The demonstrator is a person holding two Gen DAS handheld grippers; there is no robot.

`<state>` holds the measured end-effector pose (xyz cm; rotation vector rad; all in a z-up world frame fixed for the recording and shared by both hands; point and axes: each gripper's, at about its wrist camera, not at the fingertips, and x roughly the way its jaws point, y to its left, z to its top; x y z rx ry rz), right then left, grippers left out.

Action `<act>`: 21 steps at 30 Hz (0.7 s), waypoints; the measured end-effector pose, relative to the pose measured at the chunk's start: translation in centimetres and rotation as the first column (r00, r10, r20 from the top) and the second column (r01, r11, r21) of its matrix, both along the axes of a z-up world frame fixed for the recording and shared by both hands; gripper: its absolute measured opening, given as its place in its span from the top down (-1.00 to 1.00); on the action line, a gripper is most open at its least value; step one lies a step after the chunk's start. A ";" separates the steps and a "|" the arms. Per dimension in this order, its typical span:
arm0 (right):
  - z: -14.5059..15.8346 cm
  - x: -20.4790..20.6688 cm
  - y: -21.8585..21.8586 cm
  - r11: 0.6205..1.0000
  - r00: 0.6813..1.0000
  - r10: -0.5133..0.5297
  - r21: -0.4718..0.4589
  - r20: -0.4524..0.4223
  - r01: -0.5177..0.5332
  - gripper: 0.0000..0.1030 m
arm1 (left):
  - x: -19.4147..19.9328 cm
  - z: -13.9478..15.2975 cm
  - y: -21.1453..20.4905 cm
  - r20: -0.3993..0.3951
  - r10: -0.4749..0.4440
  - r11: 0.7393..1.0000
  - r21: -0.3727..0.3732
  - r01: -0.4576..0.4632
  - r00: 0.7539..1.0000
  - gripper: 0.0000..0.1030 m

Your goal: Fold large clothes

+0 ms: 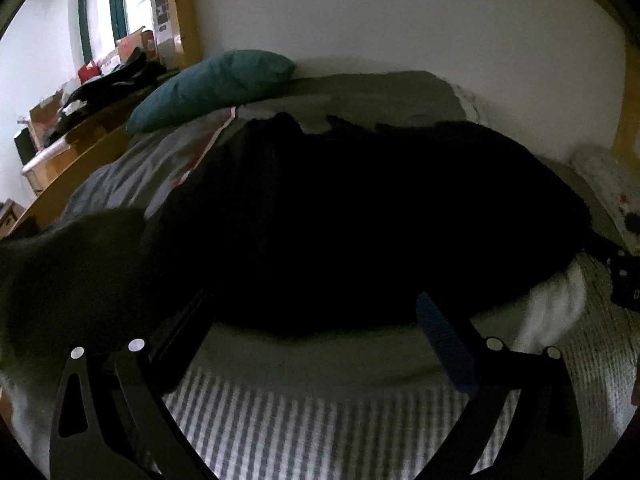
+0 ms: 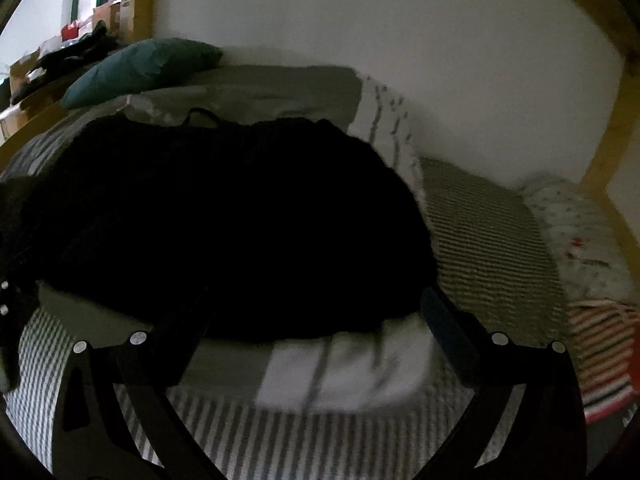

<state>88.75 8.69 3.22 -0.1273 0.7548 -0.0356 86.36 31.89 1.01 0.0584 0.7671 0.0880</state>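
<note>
A large black garment (image 1: 360, 216) lies spread across the bed; it also shows in the right wrist view (image 2: 224, 224). My left gripper (image 1: 316, 312) is open, its fingers wide apart at the garment's near edge, holding nothing. My right gripper (image 2: 316, 308) is open too, its fingers straddling the garment's near right edge, with nothing between them. The other gripper's body shows at the right edge of the left wrist view (image 1: 624, 276) and at the left edge of the right wrist view (image 2: 8, 304).
The bed has a grey striped cover (image 1: 304, 412) and a grey blanket (image 1: 360, 92). A teal pillow (image 1: 212, 84) lies at the head. A white folded cloth (image 2: 352, 368) lies under the garment. Striped and patterned bedding (image 2: 492, 236) sits right. Wooden bed frame (image 1: 628, 112) and white wall stand behind.
</note>
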 end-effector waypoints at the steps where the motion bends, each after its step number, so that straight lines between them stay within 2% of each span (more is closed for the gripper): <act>1: 0.7 -1.8 0.1 1.000 1.000 0.007 0.013 -0.005 -0.007 -0.95 | -1.6 0.3 -0.1 -0.012 0.004 1.000 -0.002 -0.004 1.000 -0.92; 4: 2.2 -6.7 0.2 0.998 1.000 0.022 0.052 -0.016 -0.022 -0.95 | -6.4 1.1 -1.2 -0.017 0.027 0.998 0.061 -0.026 0.999 -0.92; 9: 3.2 -14.2 0.1 0.997 0.999 0.035 0.064 0.001 -0.035 -0.95 | -13.1 2.1 -1.1 -0.021 0.021 0.999 0.042 -0.020 1.000 -0.92; 12: 3.2 -17.9 -0.1 0.996 0.999 0.047 0.076 0.007 -0.047 -0.95 | -16.7 2.5 -1.8 -0.012 0.013 0.997 0.081 -0.012 1.000 -0.92; 21: 2.3 -27.1 -1.0 0.991 0.997 0.081 0.109 0.018 -0.082 -0.95 | -25.7 1.6 -1.8 -0.010 0.026 0.999 0.030 -0.026 1.000 -0.92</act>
